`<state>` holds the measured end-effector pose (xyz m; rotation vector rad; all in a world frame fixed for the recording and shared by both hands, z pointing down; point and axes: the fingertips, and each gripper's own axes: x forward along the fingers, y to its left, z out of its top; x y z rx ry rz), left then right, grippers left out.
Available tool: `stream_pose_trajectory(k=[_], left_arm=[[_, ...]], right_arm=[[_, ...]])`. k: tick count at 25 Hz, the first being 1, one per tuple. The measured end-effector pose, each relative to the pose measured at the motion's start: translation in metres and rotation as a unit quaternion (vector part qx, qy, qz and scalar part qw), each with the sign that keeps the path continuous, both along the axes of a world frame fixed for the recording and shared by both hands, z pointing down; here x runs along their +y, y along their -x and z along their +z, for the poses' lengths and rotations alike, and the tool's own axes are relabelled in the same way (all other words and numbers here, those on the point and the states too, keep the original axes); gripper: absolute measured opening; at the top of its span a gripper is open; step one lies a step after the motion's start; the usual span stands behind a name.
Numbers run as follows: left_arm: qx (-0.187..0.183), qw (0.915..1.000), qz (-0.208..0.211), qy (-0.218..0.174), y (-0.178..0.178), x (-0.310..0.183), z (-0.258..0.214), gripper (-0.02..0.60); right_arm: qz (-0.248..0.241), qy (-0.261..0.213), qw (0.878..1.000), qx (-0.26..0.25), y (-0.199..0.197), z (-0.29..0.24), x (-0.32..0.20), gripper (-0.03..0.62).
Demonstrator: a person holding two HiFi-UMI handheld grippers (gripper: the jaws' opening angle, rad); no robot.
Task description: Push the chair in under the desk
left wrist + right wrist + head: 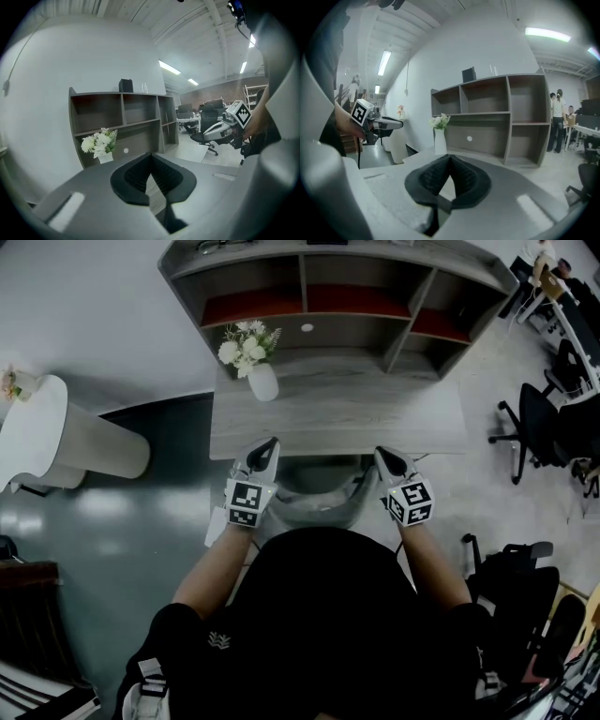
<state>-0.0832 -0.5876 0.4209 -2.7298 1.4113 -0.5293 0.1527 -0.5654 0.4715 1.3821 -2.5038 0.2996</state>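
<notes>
Now both jaws pressed together, nothing between them. Left gripper point(266, 448) and right gripper point(387, 458) point toward near edge of bench point(394, 423), one over each end of chair point(319, 502) back. Chair lies below, between them, seat mostly under bench; back runs side to side. Little forward room left, push likely near done. Vase point(262, 382) well clear.
</notes>
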Motion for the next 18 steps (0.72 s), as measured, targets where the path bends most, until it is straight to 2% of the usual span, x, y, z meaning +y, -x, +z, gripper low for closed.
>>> stream_pose_trajectory(k=[18], left_arm=[[0.004, 1.0, -0.004, -0.005, -0.002, -0.011, 0.0, 0.007]], right_arm=[[0.0, -0.004, 1.0, -0.003, 0.0, 0.002, -0.013, 0.002]])
